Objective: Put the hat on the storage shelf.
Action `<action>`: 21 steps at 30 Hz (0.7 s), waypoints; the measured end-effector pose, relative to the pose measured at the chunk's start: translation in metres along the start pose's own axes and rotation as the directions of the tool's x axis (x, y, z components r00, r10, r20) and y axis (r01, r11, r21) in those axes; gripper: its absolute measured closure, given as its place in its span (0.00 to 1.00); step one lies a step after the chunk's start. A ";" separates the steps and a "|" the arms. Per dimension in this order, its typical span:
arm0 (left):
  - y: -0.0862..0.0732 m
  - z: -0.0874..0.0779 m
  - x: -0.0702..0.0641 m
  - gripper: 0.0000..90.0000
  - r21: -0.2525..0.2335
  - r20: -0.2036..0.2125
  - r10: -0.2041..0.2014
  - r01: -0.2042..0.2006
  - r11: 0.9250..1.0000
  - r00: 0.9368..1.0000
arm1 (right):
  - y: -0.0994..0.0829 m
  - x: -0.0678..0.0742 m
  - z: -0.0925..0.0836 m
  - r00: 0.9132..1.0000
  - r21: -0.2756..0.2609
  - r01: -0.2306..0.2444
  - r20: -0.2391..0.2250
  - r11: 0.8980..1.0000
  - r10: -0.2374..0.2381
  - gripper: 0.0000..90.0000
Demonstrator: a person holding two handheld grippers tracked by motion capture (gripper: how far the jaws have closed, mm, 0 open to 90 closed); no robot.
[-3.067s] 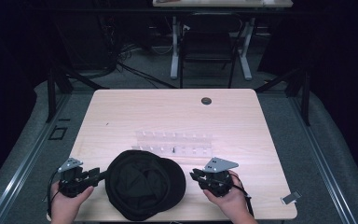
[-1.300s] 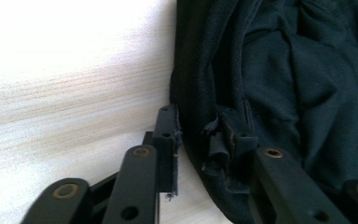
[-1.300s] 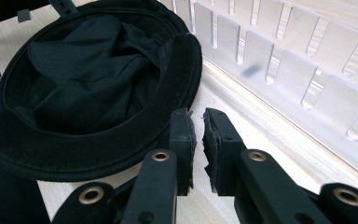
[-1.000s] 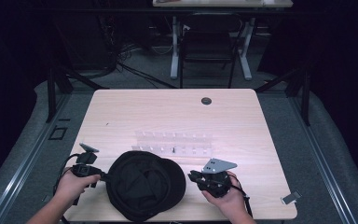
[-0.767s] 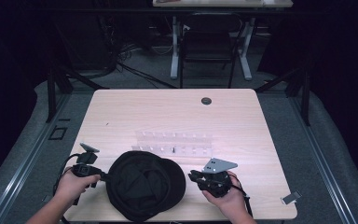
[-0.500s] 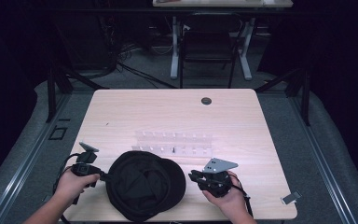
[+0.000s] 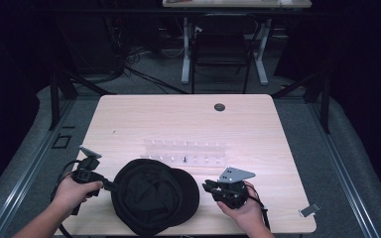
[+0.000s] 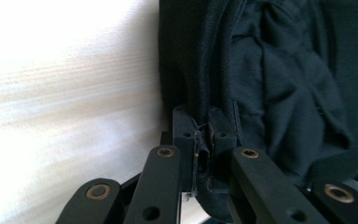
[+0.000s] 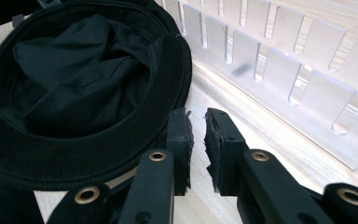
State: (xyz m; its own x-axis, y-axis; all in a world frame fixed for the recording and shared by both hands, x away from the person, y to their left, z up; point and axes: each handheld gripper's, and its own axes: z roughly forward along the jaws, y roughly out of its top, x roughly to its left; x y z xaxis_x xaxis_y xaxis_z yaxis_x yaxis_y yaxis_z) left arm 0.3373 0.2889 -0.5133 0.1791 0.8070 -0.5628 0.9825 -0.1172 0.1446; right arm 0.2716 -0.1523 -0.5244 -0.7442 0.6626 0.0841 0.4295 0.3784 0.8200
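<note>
A black cap (image 7: pixel 154 196) lies upside down near the table's front edge, its hollow facing up. My left gripper (image 7: pixel 113 186) is at the cap's left edge. In the left gripper view my left gripper (image 8: pixel 204 135) is shut on the cap's stitched rim (image 8: pixel 200 84), with the fabric pinched between the pads. My right gripper (image 7: pixel 206 187) rests just right of the cap's brim. In the right gripper view my right gripper (image 9: pixel 196 126) shows a narrow gap with nothing in it, and the cap (image 9: pixel 74 79) lies to its left.
A clear plastic rack with slots (image 7: pixel 186 151) lies just behind the cap, close to the right gripper in its own view (image 9: pixel 279 60). The wooden table (image 7: pixel 178 119) has a cable hole (image 7: pixel 220 107) at the back. A small grey piece (image 7: pixel 309 209) sits at the front right corner.
Since three seconds ago the left hand has come in to the cap's left edge and tipped its gripper. Over the last second both hands hardly moved.
</note>
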 end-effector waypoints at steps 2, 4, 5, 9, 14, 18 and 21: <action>0.000 -0.004 -0.002 0.95 -0.007 0.019 -0.015 0.016 1.000 1.000 | 0.000 -0.001 -0.001 1.000 0.004 0.000 0.001 1.000 0.000 0.88; 0.001 -0.008 -0.004 0.95 0.002 0.033 -0.023 0.022 1.000 0.999 | 0.000 -0.002 0.000 1.000 0.000 -0.007 0.002 1.000 0.007 0.88; 0.001 -0.010 -0.005 0.95 0.000 0.041 -0.026 0.026 1.000 0.999 | -0.001 -0.002 0.000 1.000 0.002 -0.006 0.002 1.000 0.006 0.88; 0.003 -0.016 -0.011 0.95 -0.001 0.082 -0.044 0.044 0.999 0.996 | -0.001 -0.003 0.000 1.000 0.002 -0.010 0.004 1.000 0.010 0.88; 0.006 -0.024 -0.016 0.95 0.001 0.120 -0.053 0.053 0.999 0.991 | -0.001 -0.005 -0.001 1.000 -0.002 -0.016 0.006 1.000 0.016 0.88; 0.007 -0.031 -0.021 0.95 -0.007 0.188 -0.081 0.084 0.996 0.979 | -0.001 -0.006 -0.003 1.000 -0.001 -0.019 0.009 1.000 0.019 0.88; 0.008 -0.036 -0.026 0.95 -0.013 0.223 -0.074 0.079 0.997 0.972 | -0.001 -0.007 -0.003 1.000 -0.004 -0.026 0.010 1.000 0.026 0.88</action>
State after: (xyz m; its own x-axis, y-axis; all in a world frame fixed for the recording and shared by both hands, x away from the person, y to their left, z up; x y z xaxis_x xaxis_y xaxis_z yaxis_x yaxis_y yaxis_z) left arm 0.3385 0.2880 -0.4678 0.1126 0.6642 -0.7390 0.9929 -0.0458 0.1102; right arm 0.2750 -0.1598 -0.5245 -0.7274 0.6789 0.1000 0.4470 0.3582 0.8197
